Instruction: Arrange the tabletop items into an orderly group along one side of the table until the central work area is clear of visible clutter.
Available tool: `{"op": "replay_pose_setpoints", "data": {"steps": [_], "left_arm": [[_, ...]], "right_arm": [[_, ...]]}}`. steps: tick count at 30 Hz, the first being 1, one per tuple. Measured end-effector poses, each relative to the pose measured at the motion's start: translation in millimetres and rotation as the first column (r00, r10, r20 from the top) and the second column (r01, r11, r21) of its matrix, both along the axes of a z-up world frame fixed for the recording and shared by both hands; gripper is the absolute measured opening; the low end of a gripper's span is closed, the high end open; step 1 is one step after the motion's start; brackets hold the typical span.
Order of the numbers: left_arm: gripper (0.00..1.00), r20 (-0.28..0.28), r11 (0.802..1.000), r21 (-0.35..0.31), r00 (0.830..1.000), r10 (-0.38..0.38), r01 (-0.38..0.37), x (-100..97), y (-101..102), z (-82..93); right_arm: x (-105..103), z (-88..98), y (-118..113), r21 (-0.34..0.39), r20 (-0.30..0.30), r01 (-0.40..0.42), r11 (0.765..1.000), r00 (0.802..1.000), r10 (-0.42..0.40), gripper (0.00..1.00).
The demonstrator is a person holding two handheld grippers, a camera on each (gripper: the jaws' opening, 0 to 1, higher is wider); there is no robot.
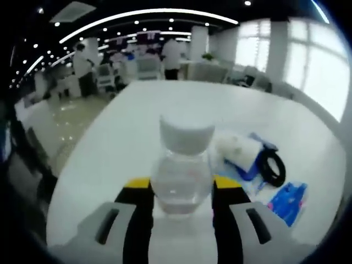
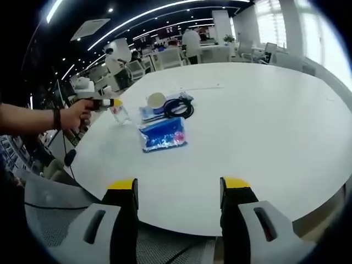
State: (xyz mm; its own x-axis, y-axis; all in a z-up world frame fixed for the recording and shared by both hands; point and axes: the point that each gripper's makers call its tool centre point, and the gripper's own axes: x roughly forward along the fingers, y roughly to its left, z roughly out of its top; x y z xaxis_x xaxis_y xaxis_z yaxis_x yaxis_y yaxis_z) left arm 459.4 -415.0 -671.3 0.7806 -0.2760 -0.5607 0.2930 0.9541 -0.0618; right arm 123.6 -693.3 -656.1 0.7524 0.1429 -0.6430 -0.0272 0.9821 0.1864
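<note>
Count: one clear plastic bottle with a white cap (image 1: 182,165), one blue plastic packet (image 2: 163,133), one coil of black cable (image 2: 179,108), one white roll-shaped object (image 2: 155,100), all on one round white table (image 2: 264,121).
Bottle contents: the bottle looks see-through; whether it holds liquid cannot be told.
Blue packet: lies flat on the table, just beside the cable and the white roll, on the side nearer the right gripper view's camera.
Cable and roll: the black coil rests on something blue, with the white roll touching that same blue patch.
Left gripper (image 1: 182,192): its two yellow-tipped black jaws press against the bottle's sides, pinching it upright near the table edge; in the right gripper view a person's hand (image 2: 77,115) holds this tool beside the cluster.
Right gripper (image 2: 179,190): jaws spread wide with nothing between them, at the table's near edge, well apart from the bottle and packet.
</note>
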Motion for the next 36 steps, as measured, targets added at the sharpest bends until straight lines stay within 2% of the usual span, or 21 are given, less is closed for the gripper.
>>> {"op": "replay_pose_setpoints", "data": {"steps": [16, 28, 29, 30, 31, 32, 33, 36], "left_arm": [[0.38, 0.020, 1.000, 0.014, 1.000, -0.008, 0.007, 32.0, 3, -2.5], [0.40, 0.005, 0.999, 0.044, 1.000, -0.028, 0.027, 30.0, 3, -0.5], [0.43, -0.011, 0.998, 0.052, 0.999, -0.037, 0.037, 27.7, 3, -2.2], [0.51, -0.019, 0.998, 0.036, 0.999, -0.049, 0.049, 26.2, -1, -2.7], [0.65, -0.014, 0.998, 0.007, 0.998, -0.066, 0.066, 26.1, -7, -2.0], [0.74, -0.015, 0.998, 0.003, 0.998, -0.066, 0.066, 25.2, -7, -2.5], [0.77, -0.014, 0.997, 0.014, 0.997, -0.071, 0.071, 24.4, -7, -3.0], [0.75, -0.017, 0.995, 0.019, 0.996, -0.093, 0.093, 20.9, -11, -2.3]], "right_arm": [[-1, -6.2, -2, -0.017, -0.033, 0.002, 1.000, 0.999, -0.002, 0.59], [-2, -6.2, -3, -0.033, -0.037, 0.004, 0.999, 0.999, -0.005, 0.59], [-2, -6.0, -3, -0.034, -0.036, 0.006, 0.999, 0.999, -0.007, 0.59], [-1, -5.8, -3, -0.034, -0.034, 0.007, 0.999, 0.999, -0.008, 0.59], [-1, -5.6, -4, -0.033, -0.033, 0.007, 0.999, 0.999, -0.009, 0.59], [-1, -5.3, -3, -0.033, -0.032, 0.008, 0.999, 0.999, -0.009, 0.59], [-1, -5.3, -3, -0.033, -0.032, 0.008, 0.999, 0.999, -0.009, 0.59], [-1, -5.0, -3, -0.034, -0.030, 0.005, 0.999, 1.000, -0.006, 0.59]]}}
